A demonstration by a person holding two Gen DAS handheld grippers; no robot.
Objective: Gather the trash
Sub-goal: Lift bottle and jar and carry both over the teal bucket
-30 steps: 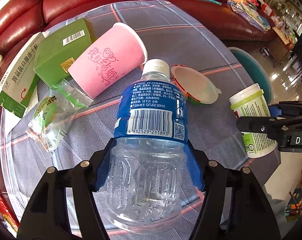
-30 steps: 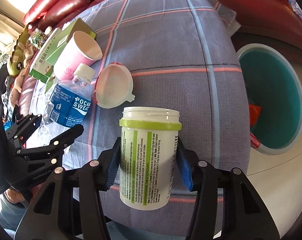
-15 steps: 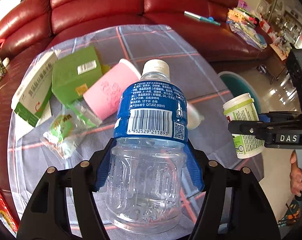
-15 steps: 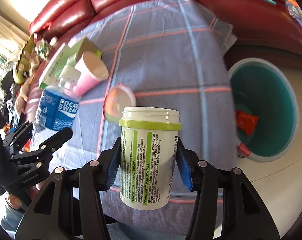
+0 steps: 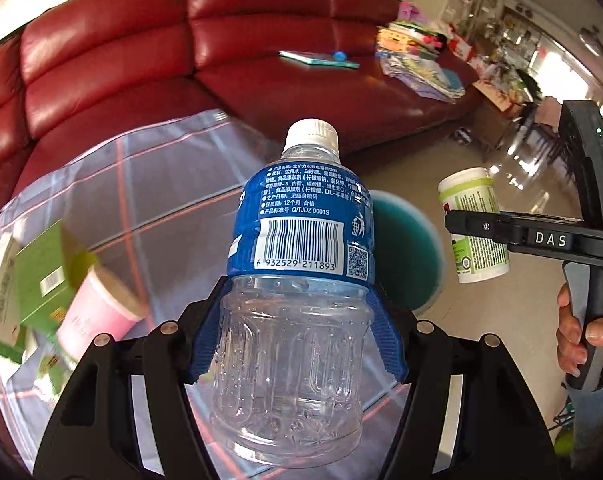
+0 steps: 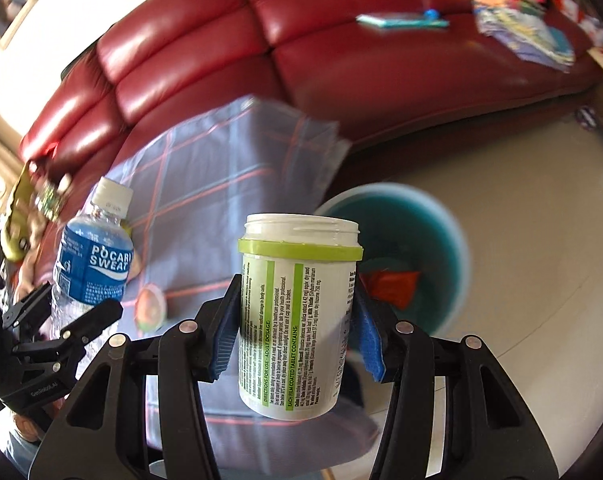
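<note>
Two items were held clear of the cloth-covered counter (image 5: 153, 208). Left gripper (image 5: 297, 340) had its fingers clamped on the clear plastic bottle with blue label (image 5: 301, 248); right gripper (image 6: 297, 332) had its fingers clamped on the white lidless jar with green band (image 6: 297, 312). Teal round bin (image 6: 441, 232) stood on the floor beyond. In my judgement each item should be centred over the bin mouth before the fingers part, one at a time.

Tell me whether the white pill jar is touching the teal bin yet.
Apart. The left wrist view shows the white pill jar held in the right gripper, with bare floor between it and the teal bin.
</note>
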